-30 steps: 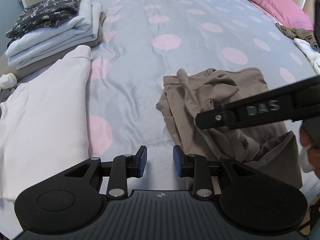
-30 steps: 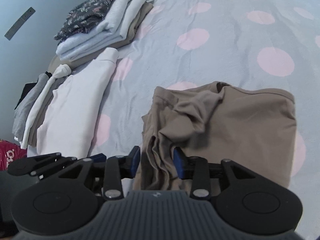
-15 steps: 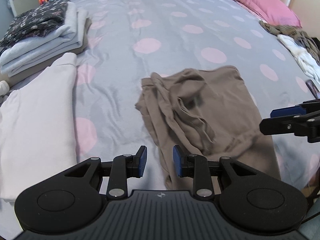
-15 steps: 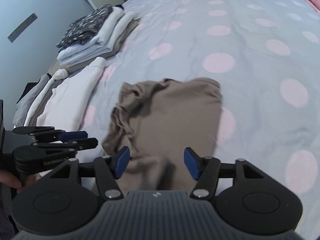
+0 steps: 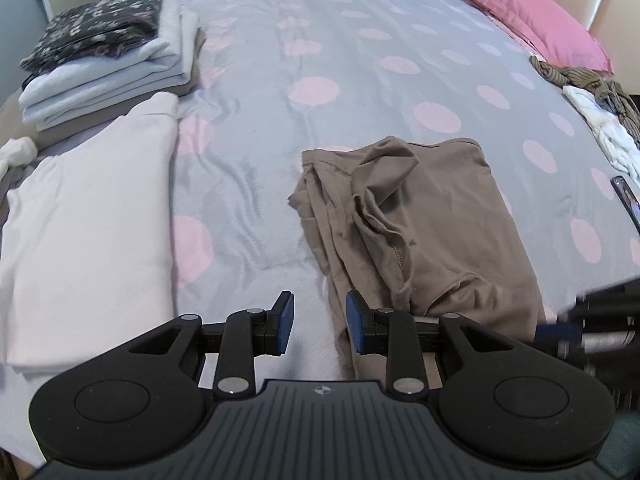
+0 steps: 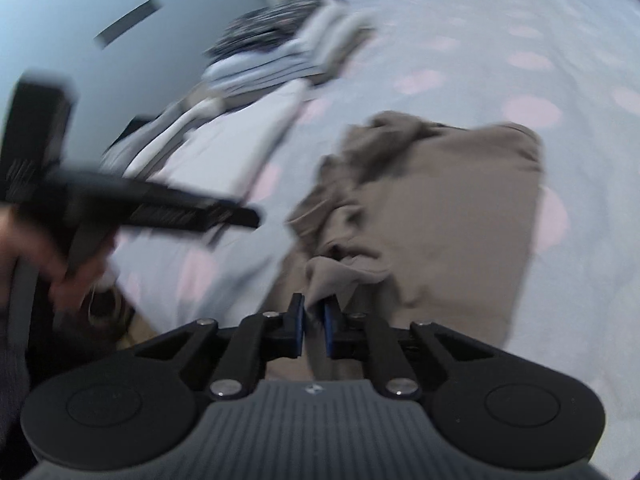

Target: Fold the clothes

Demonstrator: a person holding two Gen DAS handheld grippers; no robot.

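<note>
- Lying across the near half of the bed (image 5: 360,92), the brown garment (image 5: 448,216) is resting partly doubled, smooth on its right side and bunched in loose ridges along its left edge; folded piles, a white folded garment (image 5: 88,216) and a taller stack (image 5: 108,64), are sitting well apart to the left.
- Pinching a raised flap at the garment's near edge, the right tongs (image 6: 314,322) are standing almost closed with cloth between the blue pads; the view is blurring, so the depth of the bite cannot be told.
- Hovering just beside the bunched left edge, the left tongs (image 5: 319,322) are gaping, holding nothing.
- Judging the fold: carrying the flap low and level, while pinning the rumpled side, is likely keeping the layers from dragging.
</note>
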